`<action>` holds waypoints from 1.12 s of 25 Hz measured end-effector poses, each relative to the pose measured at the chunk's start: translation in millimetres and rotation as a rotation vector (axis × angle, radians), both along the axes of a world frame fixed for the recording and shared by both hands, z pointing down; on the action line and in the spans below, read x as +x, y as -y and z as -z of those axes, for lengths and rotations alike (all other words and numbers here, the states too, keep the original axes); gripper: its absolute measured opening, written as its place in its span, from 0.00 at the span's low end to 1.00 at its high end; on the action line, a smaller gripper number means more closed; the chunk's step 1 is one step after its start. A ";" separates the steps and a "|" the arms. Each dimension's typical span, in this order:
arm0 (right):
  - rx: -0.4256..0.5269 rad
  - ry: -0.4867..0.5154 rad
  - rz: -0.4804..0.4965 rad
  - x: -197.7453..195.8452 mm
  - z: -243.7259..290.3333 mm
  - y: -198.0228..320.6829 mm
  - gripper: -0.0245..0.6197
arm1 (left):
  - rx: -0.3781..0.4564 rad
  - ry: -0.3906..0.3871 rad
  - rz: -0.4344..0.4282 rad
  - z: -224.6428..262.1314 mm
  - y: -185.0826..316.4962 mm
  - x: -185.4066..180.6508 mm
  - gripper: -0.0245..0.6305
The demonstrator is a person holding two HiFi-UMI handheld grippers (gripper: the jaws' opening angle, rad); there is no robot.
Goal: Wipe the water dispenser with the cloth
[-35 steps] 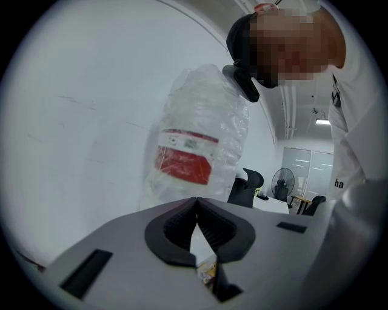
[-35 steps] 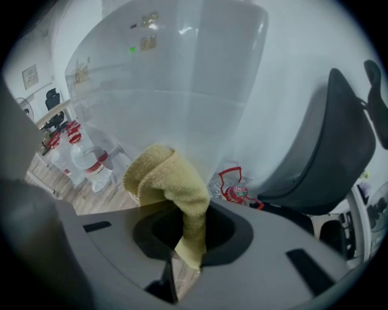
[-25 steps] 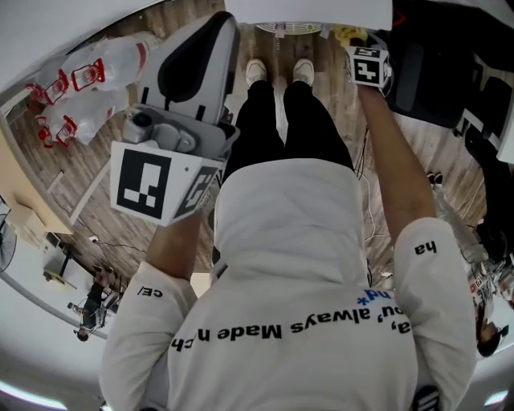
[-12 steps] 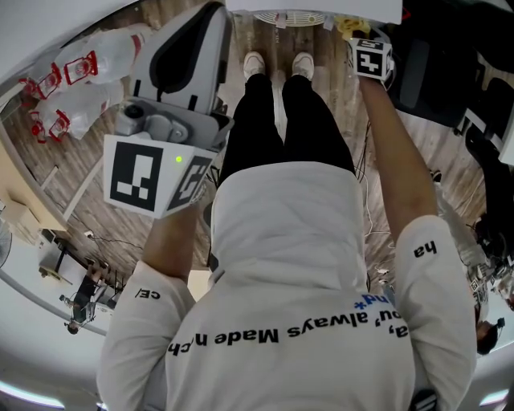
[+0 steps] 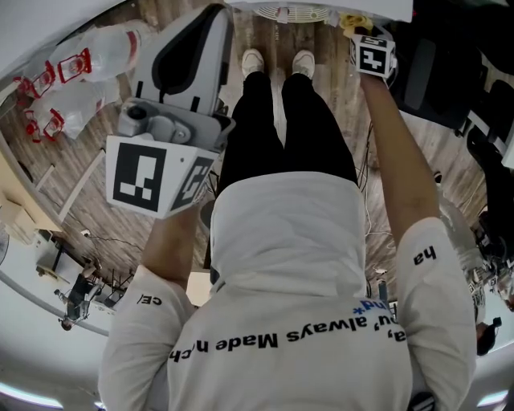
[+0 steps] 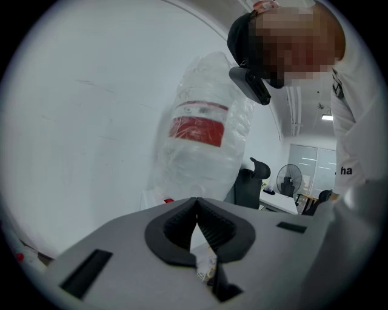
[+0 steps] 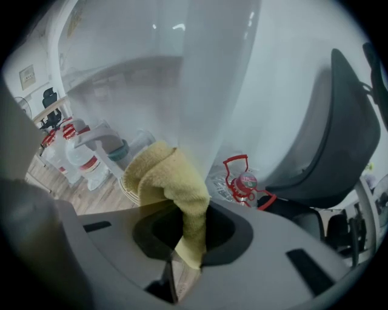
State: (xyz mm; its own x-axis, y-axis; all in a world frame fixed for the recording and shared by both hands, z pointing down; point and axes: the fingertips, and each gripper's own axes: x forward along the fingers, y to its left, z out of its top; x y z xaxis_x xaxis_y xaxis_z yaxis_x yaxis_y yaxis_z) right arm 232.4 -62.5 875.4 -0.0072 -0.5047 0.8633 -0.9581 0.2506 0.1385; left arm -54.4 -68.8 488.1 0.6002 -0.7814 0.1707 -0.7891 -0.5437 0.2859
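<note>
In the right gripper view my right gripper (image 7: 189, 213) is shut on a folded yellow cloth (image 7: 171, 181). The cloth's top presses against the white curved side of the water dispenser (image 7: 212, 72). In the head view the right gripper (image 5: 372, 54) is stretched far forward, and the cloth (image 5: 354, 22) touches the dispenser's white edge (image 5: 321, 6). My left gripper (image 5: 165, 128) is held up at the left, away from the dispenser. Its jaws (image 6: 196, 203) are shut with nothing between them, and it points at a plastic-wrapped water bottle (image 6: 203, 130).
Several large water bottles with red handles (image 5: 76, 68) lie on the wooden floor at the left. A black office chair (image 5: 189, 60) stands between them and my legs. Another dark chair (image 7: 327, 139) is close on the right. A white wall (image 6: 91, 121) is behind the wrapped bottle.
My right gripper has slid slightly farther forward along the dispenser with the cloth. The left gripper has drifted a little and stays shut.
</note>
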 end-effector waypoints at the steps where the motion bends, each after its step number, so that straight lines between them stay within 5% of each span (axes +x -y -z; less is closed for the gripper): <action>1: 0.001 -0.001 -0.001 0.5 -2.6 0.0 0.13 | 0.000 0.000 0.001 -2.9 -0.7 0.0 0.07; 28: -0.018 0.013 0.010 3.4 -89.9 1.3 0.13 | 0.001 0.005 0.009 -66.2 -12.4 9.8 0.07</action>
State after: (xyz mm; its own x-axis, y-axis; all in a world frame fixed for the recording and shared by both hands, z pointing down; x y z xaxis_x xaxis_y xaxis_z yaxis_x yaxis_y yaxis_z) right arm 235.8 -63.8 965.3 -0.0232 -0.4893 0.8718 -0.9574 0.2620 0.1216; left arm -44.6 -56.4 554.4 0.5921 -0.7871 0.1730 -0.7956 -0.5367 0.2809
